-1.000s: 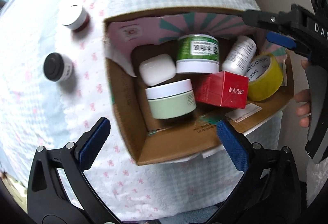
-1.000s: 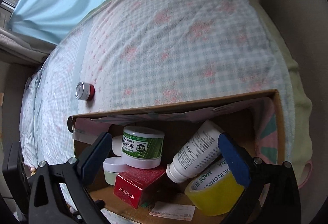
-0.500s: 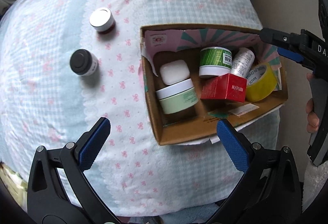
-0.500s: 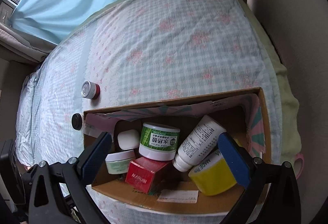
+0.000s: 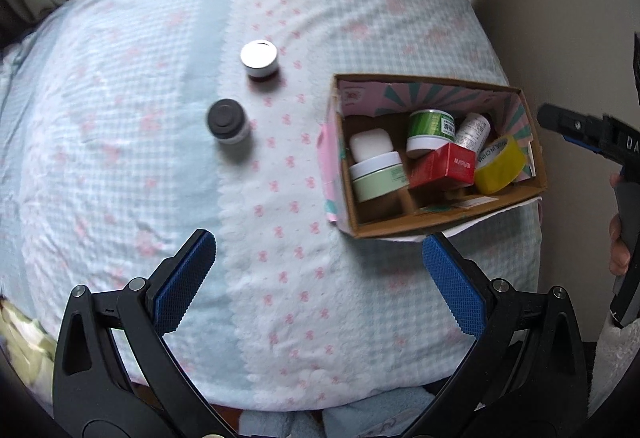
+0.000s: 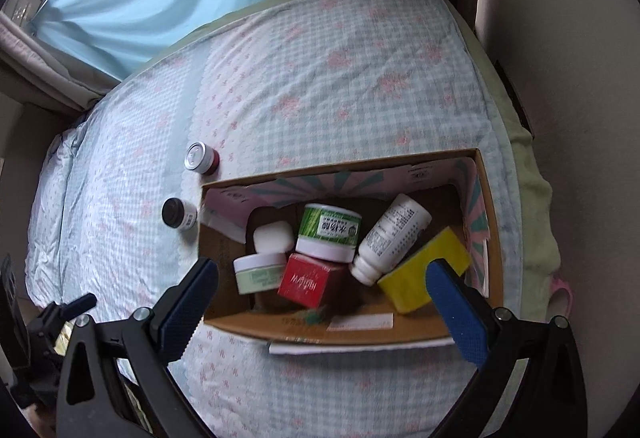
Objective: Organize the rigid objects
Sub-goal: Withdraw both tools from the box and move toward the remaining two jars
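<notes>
Partly hidden behind the right claw [image 6: 320, 302]: yellow tape roll [image 6: 420, 274].

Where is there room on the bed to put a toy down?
Bare checked bedspread lies left of the black-lidded jar and silver-lidded red jar, and in front of the cardboard box. The box itself is crowded.

**Both grippers spread wide and empty above the cardboard box**

The left gripper [image 5: 318, 278] hangs off the near-left corner of the cardboard box [image 5: 400, 228], its blue-padded fingers [image 5: 182, 284] spread wide with nothing between them. The right gripper [image 6: 322, 306] sits over the box's near wall, fingers equally wide apart and empty. From the left wrist view, the right gripper's black body shows just past the box's far-right end, a hand [image 5: 620, 238] wrapped around its handle.
</notes>
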